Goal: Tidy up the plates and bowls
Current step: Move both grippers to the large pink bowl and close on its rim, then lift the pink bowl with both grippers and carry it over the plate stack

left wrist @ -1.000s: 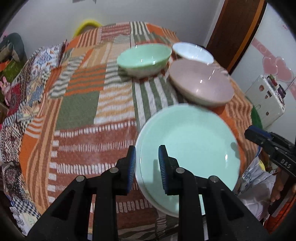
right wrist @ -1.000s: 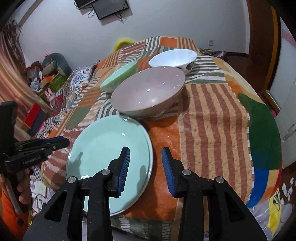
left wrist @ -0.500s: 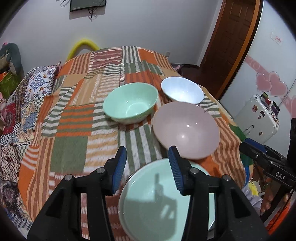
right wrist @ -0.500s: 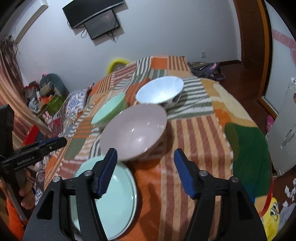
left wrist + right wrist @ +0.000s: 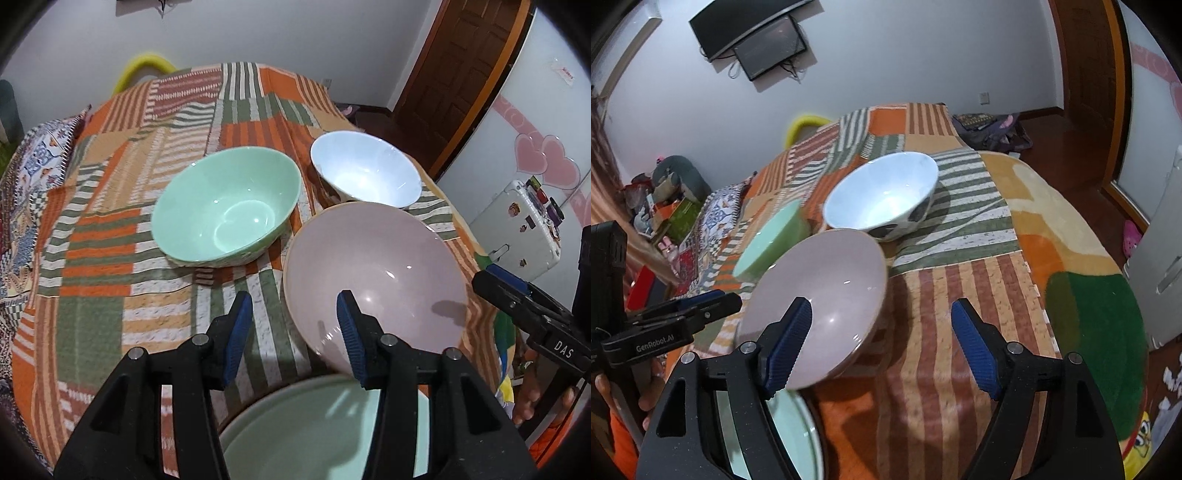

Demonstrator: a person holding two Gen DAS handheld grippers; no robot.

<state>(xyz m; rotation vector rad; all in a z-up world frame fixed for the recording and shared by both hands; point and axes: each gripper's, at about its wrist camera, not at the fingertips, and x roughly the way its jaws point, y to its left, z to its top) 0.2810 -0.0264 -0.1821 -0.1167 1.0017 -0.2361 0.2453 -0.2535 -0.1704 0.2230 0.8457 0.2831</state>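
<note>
A pink bowl (image 5: 373, 273) stands tilted on the striped cloth, just ahead of a stack of pale green plates (image 5: 325, 428) at the near edge. A green bowl (image 5: 225, 214) and a white bowl (image 5: 365, 173) stand behind it. My left gripper (image 5: 293, 328) is open and empty, above the plates, facing the pink bowl's near left rim. My right gripper (image 5: 882, 343) is open wide and empty; the pink bowl (image 5: 816, 295) lies by its left finger, the plates (image 5: 783, 439) below it. The white bowl (image 5: 882, 195) and the green bowl (image 5: 768, 240) lie beyond.
The round table's patchwork cloth (image 5: 110, 221) spreads to the left. A wooden door (image 5: 458, 74) and a white case (image 5: 517, 229) stand to the right. A TV (image 5: 768, 48) hangs on the far wall. Clutter lies on the floor at the left (image 5: 665, 199).
Both grippers have opened wider, pulled back and risen from the green plates. The plates now lie under them and the pink bowl is straight ahead.
</note>
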